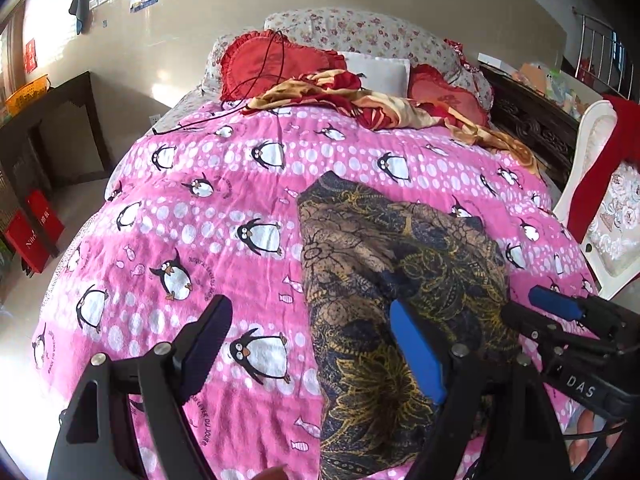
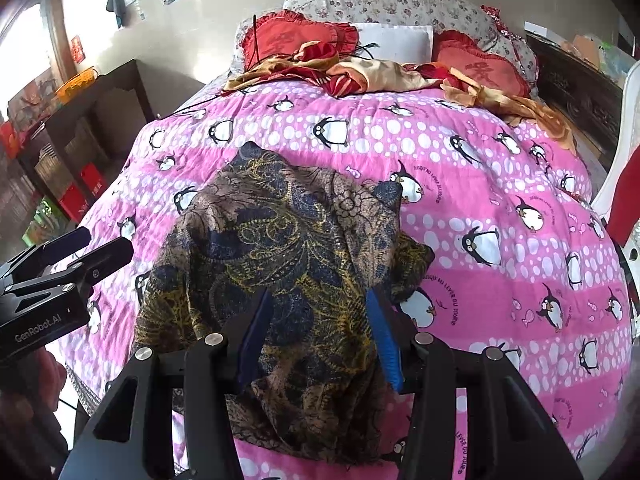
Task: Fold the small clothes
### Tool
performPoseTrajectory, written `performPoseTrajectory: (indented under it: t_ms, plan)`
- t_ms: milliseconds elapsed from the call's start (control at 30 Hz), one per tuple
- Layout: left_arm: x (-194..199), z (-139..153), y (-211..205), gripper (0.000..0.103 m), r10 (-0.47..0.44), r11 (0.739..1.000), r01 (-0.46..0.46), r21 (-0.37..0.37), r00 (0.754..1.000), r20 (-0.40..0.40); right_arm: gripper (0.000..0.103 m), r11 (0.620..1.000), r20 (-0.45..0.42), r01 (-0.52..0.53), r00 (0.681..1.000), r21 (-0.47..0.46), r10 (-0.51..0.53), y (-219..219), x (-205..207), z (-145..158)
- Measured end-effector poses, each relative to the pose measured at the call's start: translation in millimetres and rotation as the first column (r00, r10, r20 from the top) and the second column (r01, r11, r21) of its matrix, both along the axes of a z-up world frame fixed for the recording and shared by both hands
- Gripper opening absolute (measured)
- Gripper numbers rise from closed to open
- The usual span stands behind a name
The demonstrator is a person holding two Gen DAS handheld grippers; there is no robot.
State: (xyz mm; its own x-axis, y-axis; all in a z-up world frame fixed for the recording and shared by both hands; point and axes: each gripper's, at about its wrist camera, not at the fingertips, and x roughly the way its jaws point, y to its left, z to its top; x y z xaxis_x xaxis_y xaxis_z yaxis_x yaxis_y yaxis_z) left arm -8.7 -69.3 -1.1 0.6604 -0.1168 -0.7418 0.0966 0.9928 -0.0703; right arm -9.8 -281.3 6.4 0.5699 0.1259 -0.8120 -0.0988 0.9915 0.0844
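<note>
Your garment (image 2: 288, 264) is thin, matt woven cloth with a brown, navy and yellow print, and it lies on a soft, fuzzy pink fleece blanket (image 1: 224, 216). Your fingers (image 1: 416, 352) carry smooth blue plastic pads on matt black frames with shiny metal bolts.

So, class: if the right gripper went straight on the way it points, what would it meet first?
Most likely the dark patterned garment, which lies between and beyond the right gripper fingers; then the pink penguin blanket. Depth is unclear.
</note>
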Motion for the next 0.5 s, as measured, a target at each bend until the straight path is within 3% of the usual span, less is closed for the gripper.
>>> performPoseTrajectory:
  t_ms: [500]
  plan:
    - [0.6, -5.7, -0.6, 0.085, 0.004, 1.000, -0.004, 0.012, 1.000, 0.001, 0.051, 1.000, -0.025, -0.004, 1.000, -0.018, 0.004, 4.8, 1.6, -6.1]
